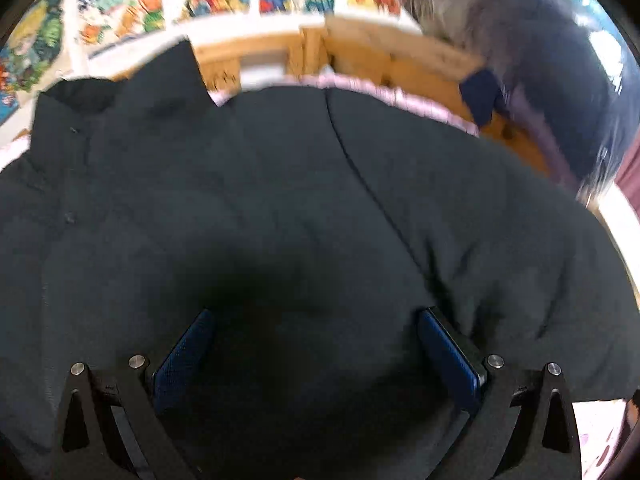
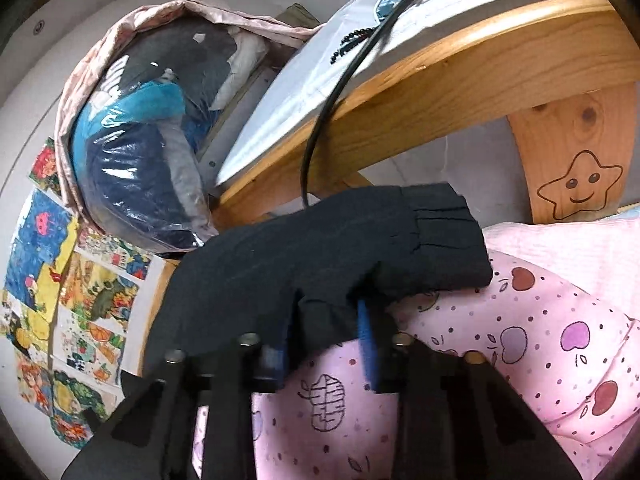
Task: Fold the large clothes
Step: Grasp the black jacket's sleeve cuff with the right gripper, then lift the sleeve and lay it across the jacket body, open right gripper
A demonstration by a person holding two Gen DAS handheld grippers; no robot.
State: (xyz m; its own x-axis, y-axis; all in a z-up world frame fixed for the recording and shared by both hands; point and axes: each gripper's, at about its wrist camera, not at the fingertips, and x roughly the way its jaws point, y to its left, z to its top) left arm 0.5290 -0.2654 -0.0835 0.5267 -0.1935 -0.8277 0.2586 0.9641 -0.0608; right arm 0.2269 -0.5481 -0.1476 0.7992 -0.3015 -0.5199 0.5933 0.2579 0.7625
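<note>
Below, puffy quilted black jacket (image 1: 280,184), left hand-held gripper (image 1: 316,344) spread wide, right hand-held gripper (image 2: 326,332) pinching its ribbed-cuff sleeve (image 2: 340,240)

A wooden bunk rail (image 2: 460,92) and a dangling black cable (image 2: 320,128) are crowding the room above the jacket sleeve (image 2: 340,240), while the pink bedding (image 2: 540,340) alongside is lying open.

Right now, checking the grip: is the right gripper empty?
No, the right gripper has its fingers pinching the black sleeve.

Black puffy jacket (image 1: 280,200) lies spread on the bed, sleeve (image 2: 340,240) lifted.
</note>
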